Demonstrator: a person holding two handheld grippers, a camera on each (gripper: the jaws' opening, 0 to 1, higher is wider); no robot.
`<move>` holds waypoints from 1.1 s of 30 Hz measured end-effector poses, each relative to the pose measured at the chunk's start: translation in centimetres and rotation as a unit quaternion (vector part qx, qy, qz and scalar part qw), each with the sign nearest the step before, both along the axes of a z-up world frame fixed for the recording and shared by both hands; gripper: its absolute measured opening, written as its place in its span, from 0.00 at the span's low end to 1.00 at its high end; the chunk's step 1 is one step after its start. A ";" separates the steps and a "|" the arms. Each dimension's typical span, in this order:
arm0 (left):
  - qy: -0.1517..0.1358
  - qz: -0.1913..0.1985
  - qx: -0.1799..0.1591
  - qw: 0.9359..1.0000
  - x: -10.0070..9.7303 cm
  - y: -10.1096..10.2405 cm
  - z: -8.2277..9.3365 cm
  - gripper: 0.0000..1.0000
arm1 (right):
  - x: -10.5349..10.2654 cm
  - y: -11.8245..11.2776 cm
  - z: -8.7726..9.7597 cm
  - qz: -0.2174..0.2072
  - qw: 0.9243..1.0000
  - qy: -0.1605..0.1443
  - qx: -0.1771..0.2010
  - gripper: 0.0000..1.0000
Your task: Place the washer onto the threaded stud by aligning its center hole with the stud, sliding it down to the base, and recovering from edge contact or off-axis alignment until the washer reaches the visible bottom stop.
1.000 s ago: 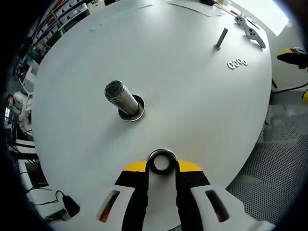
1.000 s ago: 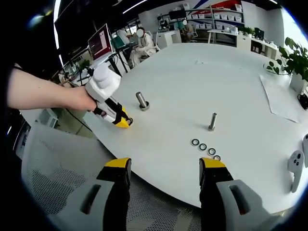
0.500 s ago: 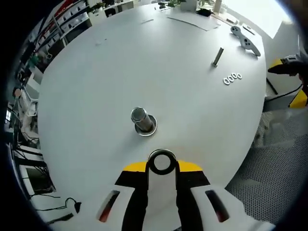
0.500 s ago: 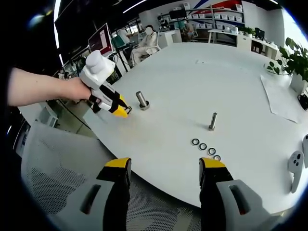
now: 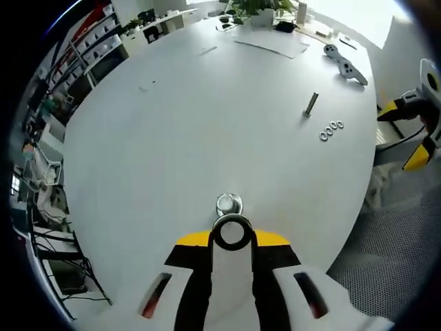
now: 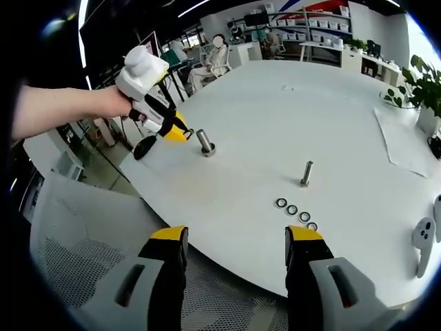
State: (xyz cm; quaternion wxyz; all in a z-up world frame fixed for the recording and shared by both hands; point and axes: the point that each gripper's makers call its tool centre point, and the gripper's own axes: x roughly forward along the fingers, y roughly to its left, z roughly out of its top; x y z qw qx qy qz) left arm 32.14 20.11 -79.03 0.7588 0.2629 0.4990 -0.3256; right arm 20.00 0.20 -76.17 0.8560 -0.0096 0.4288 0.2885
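Observation:
My left gripper (image 5: 232, 243) is shut on a metal washer (image 5: 232, 221), held flat between its yellow-tipped jaws. Just beyond the washer stands the thick threaded stud (image 5: 228, 205), seen almost end-on from above. In the right gripper view a hand holds the left gripper (image 6: 178, 133) raised, its tip just left of and slightly above that stud (image 6: 204, 143), which has a ring at its foot. My right gripper (image 6: 234, 254) hangs open off the white table's (image 6: 262, 124) near edge, with nothing between its jaws.
A thinner stud (image 6: 305, 174) stands mid-table with several loose washers (image 6: 296, 212) in a row beside it. A game controller (image 5: 344, 62), a sheet of paper (image 5: 272, 41) and a plant (image 6: 422, 83) lie at the far side. Mesh flooring lies below the table edge.
The left gripper has risen and swung over the thick stud with the washer; the stud went from a side view to an end-on view near the washer. The right gripper stayed still.

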 end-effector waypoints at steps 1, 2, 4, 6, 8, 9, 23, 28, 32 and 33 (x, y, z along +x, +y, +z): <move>0.000 0.000 -0.001 1.000 0.2 -0.2 0.0 0.18 | 0.0 0.0 0.0 -0.001 1.000 0.000 0.000 0.59; 0.000 -0.001 -0.001 1.000 0.4 -0.3 0.0 0.19 | 0.0 0.0 0.0 -0.001 1.000 0.000 0.001 0.59; -0.002 -0.003 -0.002 1.000 0.7 -0.5 -0.1 0.19 | 0.0 0.0 0.0 -0.001 1.000 0.000 0.001 0.59; -0.004 -0.007 0.001 1.000 0.9 -0.7 -0.1 0.19 | 0.0 0.0 0.0 -0.001 1.000 0.000 0.001 0.59; -0.003 -0.006 0.001 1.000 1.3 -0.7 -0.2 0.19 | 0.0 0.0 0.0 0.000 1.000 -0.001 0.001 0.59; -0.003 -0.006 0.002 1.000 1.4 -0.7 -0.2 0.19 | 0.0 0.0 0.0 0.000 1.000 -0.001 0.001 0.59; 0.000 -0.011 0.012 1.000 1.9 -1.3 -1.1 0.19 | -0.1 0.3 0.1 0.004 1.000 0.002 0.010 0.59; 0.004 -0.018 0.020 1.000 1.9 -1.5 -1.9 0.19 | -0.1 0.3 0.2 0.005 1.000 0.000 0.011 0.59; 0.008 -0.017 0.024 1.000 2.1 -1.5 -2.6 0.19 | -0.1 0.3 0.2 0.004 1.000 0.001 0.013 0.59; 0.010 -0.015 0.025 1.000 2.1 -1.4 -2.8 0.19 | -0.1 0.3 0.2 0.004 1.000 0.002 0.014 0.59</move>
